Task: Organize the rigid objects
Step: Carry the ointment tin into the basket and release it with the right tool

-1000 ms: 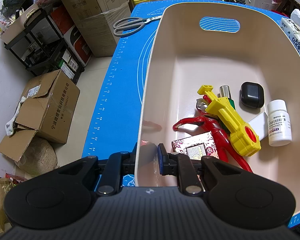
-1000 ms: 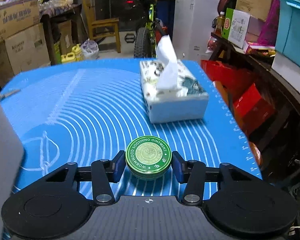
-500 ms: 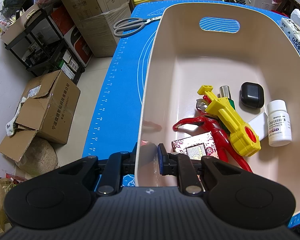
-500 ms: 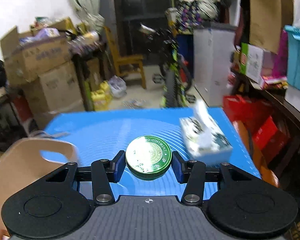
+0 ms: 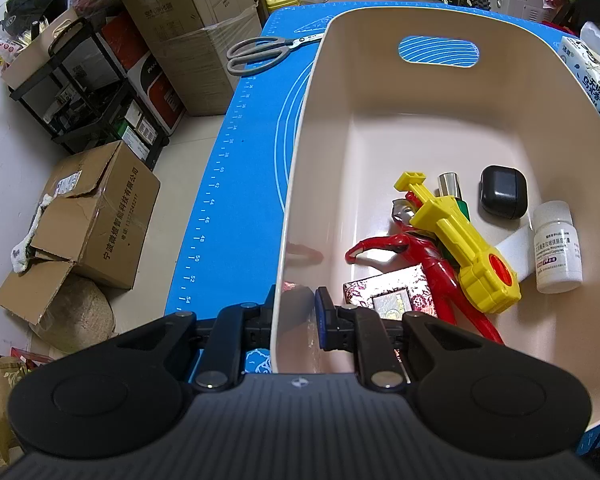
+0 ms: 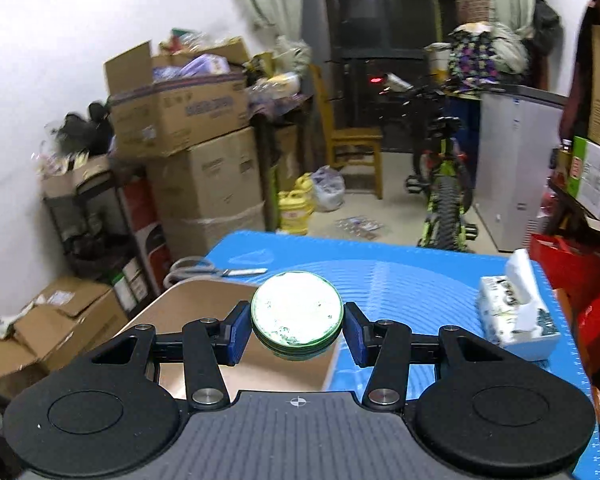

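Note:
My left gripper (image 5: 294, 318) is shut on the near left wall of the beige bin (image 5: 300, 168). The bin holds a yellow toy gun (image 5: 456, 240), a red figure (image 5: 416, 248), a patterned box (image 5: 392, 294), a black case (image 5: 502, 196) and a white pill bottle (image 5: 558, 252). My right gripper (image 6: 296, 330) is shut on a round green ointment tin (image 6: 297, 314), held in the air above the bin's corner (image 6: 204, 308); glare whitens its lid.
Grey scissors (image 5: 260, 52) lie on the blue mat (image 5: 236, 200) left of the bin, also in the right wrist view (image 6: 208, 270). A tissue box (image 6: 516, 320) stands at the mat's right side. Cardboard boxes (image 5: 96, 216), shelves and a bicycle (image 6: 444, 200) surround the table.
My right gripper has lifted the ointment tin off the mat and swung left, over the bin's edge. The left gripper and bin have stayed still.

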`<action>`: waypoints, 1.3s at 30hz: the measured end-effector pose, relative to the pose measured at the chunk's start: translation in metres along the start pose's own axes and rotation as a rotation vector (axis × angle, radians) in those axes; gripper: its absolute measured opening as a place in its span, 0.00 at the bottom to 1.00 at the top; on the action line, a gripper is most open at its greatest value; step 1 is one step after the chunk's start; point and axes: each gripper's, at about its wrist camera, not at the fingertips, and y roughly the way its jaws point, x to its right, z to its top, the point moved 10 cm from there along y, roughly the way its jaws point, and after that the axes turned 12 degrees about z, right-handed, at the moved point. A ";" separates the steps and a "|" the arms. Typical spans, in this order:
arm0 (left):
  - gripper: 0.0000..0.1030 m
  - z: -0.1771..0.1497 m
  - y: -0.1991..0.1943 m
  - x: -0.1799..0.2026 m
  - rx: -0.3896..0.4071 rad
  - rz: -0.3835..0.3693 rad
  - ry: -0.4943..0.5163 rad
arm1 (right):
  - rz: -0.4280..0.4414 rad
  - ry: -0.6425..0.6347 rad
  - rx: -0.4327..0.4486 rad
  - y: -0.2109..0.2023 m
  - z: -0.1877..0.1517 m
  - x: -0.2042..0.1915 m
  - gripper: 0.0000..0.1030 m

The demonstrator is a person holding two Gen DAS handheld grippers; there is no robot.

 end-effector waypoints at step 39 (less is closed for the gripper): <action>0.31 0.002 -0.003 0.000 0.029 -0.035 -0.050 | 0.057 -0.048 -0.333 0.042 -0.071 -0.061 0.77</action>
